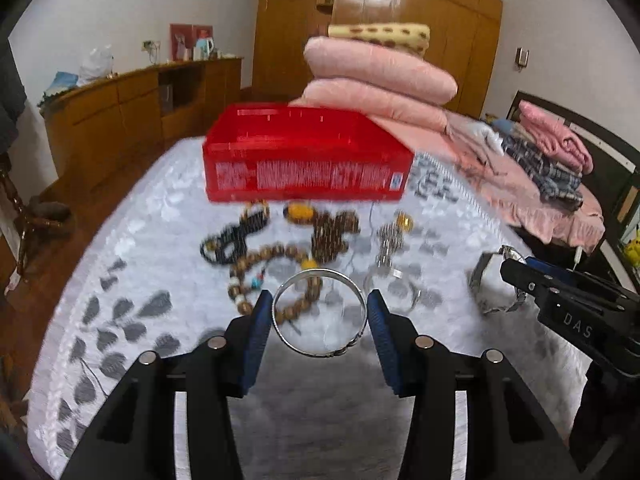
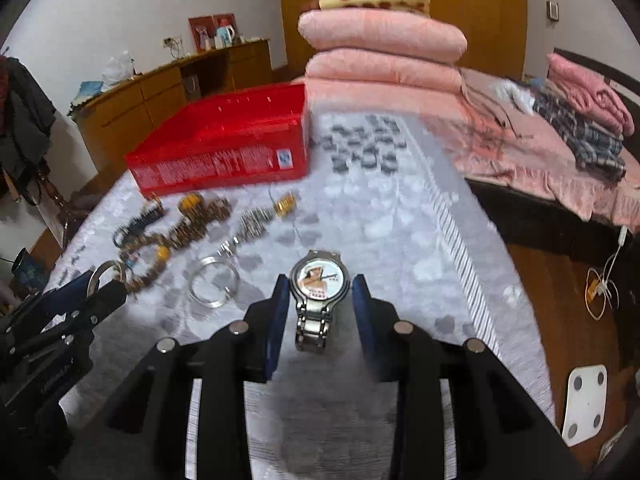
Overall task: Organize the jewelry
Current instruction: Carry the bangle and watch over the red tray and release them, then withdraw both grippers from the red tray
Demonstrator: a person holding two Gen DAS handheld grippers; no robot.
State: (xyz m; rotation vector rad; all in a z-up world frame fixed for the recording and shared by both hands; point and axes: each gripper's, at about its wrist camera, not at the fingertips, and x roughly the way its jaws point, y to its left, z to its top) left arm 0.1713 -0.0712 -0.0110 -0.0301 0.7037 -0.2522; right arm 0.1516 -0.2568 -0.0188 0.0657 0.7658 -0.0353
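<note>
My left gripper (image 1: 320, 312) is shut on a silver bangle (image 1: 320, 276), held above the white bedspread (image 1: 160, 240). My right gripper (image 2: 320, 296) is shut on a silver wristwatch (image 2: 318, 280) with a picture dial, its band hanging down. A red open box (image 1: 306, 156) stands further back; it also shows in the right wrist view (image 2: 224, 148). Between box and grippers lie bead bracelets (image 1: 264, 268), a black beaded strand (image 1: 236, 236), an amber piece (image 1: 300, 210), a metal chain (image 1: 388, 236) and another silver bangle (image 2: 214, 284).
Folded pink quilts (image 1: 380, 76) are stacked behind the box. Clothes (image 1: 552, 152) lie on a pink bed at right. A wooden cabinet (image 1: 120, 112) lines the left wall. The bed edge drops to a wooden floor (image 2: 560, 280) with a white scale (image 2: 586, 400).
</note>
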